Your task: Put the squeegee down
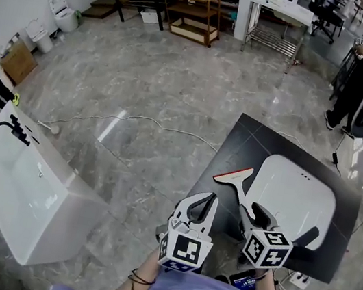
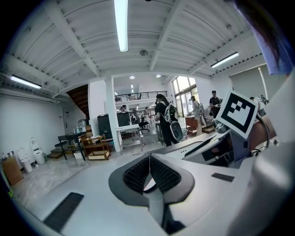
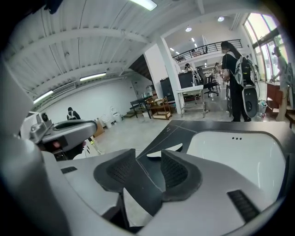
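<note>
Squeegee (image 1: pixel 234 179) lying on black panel (image 1: pixel 238 137), beyond right tool's (image 3: pixel 147 161) parted, empty jaws; left tool (image 2: pixel 150 161) closed, empty; red blade edge plain only from head view.

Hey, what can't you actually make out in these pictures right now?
The squeegee: in the right gripper view only a white sliver shows; the right hand-held gripper covers the rest with its pads.
The dark mat: in the head view its near edge is hidden behind that gripper.
The wooden shelf: in the head view, too small and far to tell what lies on it.
</note>
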The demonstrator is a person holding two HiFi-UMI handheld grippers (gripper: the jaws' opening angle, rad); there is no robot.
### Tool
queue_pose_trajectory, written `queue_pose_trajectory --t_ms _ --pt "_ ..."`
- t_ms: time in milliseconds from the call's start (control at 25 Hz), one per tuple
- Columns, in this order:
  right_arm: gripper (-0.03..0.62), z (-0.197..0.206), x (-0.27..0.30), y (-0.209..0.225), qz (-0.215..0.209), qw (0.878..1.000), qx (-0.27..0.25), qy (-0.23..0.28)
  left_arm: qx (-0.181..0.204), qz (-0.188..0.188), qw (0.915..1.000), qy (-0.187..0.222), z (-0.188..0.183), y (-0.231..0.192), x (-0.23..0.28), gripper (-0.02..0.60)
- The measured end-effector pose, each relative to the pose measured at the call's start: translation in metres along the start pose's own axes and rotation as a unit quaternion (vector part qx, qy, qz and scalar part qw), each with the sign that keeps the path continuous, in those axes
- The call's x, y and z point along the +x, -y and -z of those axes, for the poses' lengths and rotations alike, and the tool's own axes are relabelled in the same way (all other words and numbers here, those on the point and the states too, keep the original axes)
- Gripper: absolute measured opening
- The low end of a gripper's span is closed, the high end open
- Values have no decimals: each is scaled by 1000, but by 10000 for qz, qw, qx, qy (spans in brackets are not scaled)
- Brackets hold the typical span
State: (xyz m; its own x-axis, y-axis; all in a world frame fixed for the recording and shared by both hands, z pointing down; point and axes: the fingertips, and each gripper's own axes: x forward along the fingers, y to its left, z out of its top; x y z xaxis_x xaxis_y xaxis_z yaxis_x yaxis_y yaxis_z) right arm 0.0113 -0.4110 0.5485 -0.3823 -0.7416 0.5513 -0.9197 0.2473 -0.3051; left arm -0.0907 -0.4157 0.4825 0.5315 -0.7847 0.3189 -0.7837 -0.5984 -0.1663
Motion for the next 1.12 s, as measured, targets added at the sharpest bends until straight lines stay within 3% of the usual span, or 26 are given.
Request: queue_pose_trajectory --t_ms 240,480,680,1120 --pt "123 -1 -30 1 65 9997 133 177 -231 16 9997 66 -7 14 -5 18" --pt "107 -6 -67 -4 -32 9992 76 402 -417 -9 9991 69 -13 38 -17 18" --pt "98 2 -97 -6 -94 9987 -91 495 -415 28 9991 73 -16 71 -34 18" --pt "58 26 -174 10 -22 9967 96 802 -283 90 9994 153 -35 148 -73 18"
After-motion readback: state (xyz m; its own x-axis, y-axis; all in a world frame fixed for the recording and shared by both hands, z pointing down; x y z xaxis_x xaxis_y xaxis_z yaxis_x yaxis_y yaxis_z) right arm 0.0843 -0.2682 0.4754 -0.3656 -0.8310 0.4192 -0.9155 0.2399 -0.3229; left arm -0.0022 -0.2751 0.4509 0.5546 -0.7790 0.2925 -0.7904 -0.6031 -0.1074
